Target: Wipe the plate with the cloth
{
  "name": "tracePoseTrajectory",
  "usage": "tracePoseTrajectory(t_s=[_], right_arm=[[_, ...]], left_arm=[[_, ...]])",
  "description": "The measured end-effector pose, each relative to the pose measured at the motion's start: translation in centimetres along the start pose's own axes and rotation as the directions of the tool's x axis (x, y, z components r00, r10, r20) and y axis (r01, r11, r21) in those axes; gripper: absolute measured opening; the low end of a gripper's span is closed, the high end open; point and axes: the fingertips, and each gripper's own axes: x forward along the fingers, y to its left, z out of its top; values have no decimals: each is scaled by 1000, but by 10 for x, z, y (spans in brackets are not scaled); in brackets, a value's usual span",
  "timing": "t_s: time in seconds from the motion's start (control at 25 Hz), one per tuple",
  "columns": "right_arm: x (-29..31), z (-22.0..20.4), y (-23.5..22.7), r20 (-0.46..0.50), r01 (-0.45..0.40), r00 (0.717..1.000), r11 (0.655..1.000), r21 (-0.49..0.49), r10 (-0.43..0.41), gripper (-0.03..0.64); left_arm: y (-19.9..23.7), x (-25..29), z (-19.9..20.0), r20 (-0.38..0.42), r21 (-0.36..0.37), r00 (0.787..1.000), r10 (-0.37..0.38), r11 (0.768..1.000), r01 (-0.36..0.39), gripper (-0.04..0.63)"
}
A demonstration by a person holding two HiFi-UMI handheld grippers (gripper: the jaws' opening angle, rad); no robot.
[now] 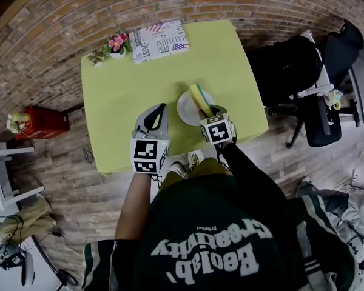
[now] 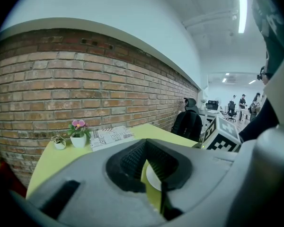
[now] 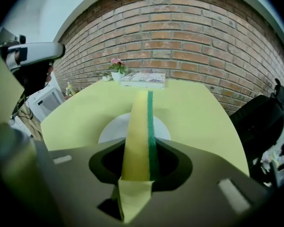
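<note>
Only from the head view do we get the whole layout: one yellow-green table [image 1: 127, 90] against a brick wall, one white plate [image 1: 185, 109] near its front edge, and two grippers in front of it. The right gripper [image 1: 210, 110] has its jaws closed on the one cloth [image 1: 200, 94], which reaches out over the right half of the plate. We cannot tell whether it touches the plate. The left gripper [image 1: 162, 108] hovers just left of the plate. The right gripper view adds what the head view lacks. There the cloth stands on edge between the jaws, a thick yellow strip with a green layer along its right side and a pale yellow flap folded down at the near end, and the plate lies behind it. The left gripper view shows its own jaws drawn almost together, with nothing in them. Only a thin slit remains, through which we see a sliver of table and plate. That view alone shows ceiling lights and several people far off in the room. At the table's far edge we count one printed book [image 1: 159, 40], one pot of pink flowers [image 1: 117, 43] and one smaller plant [image 1: 99, 56] beside it. Only the head view shows one red box [image 1: 43, 122] on the floor to the left and black office chairs [image 1: 291, 71] to the right.
</note>
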Motion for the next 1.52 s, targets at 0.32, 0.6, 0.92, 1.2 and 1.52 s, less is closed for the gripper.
tracePoseTrajectory(t_s=[0.32, 0.6, 0.92, 1.2, 1.52], right_arm=[[-9, -10, -35, -4, 56, 998, 997, 51, -56, 132], [-11, -5, -27, -3, 34, 999, 998, 44, -34, 134], [-8, 7, 50, 5, -130, 991, 990, -53, 130, 135], [-3, -12, 73, -48, -166, 986, 984, -65, 163, 135], [-3, -12, 62, -48, -130, 991, 989, -66, 127, 135]], left_arm=[[-8, 15, 6, 6, 4, 1000, -20, 1000, 20, 3], [-6, 14, 9, 12, -7, 1000, -9, 1000, 9, 3], [0, 3, 6, 12, -13, 1000, 14, 1000, -14, 3], [4, -8, 1, 6, -17, 999, 34, 999, -34, 3], [3, -10, -1, 3, -10, 999, 38, 999, -38, 3]])
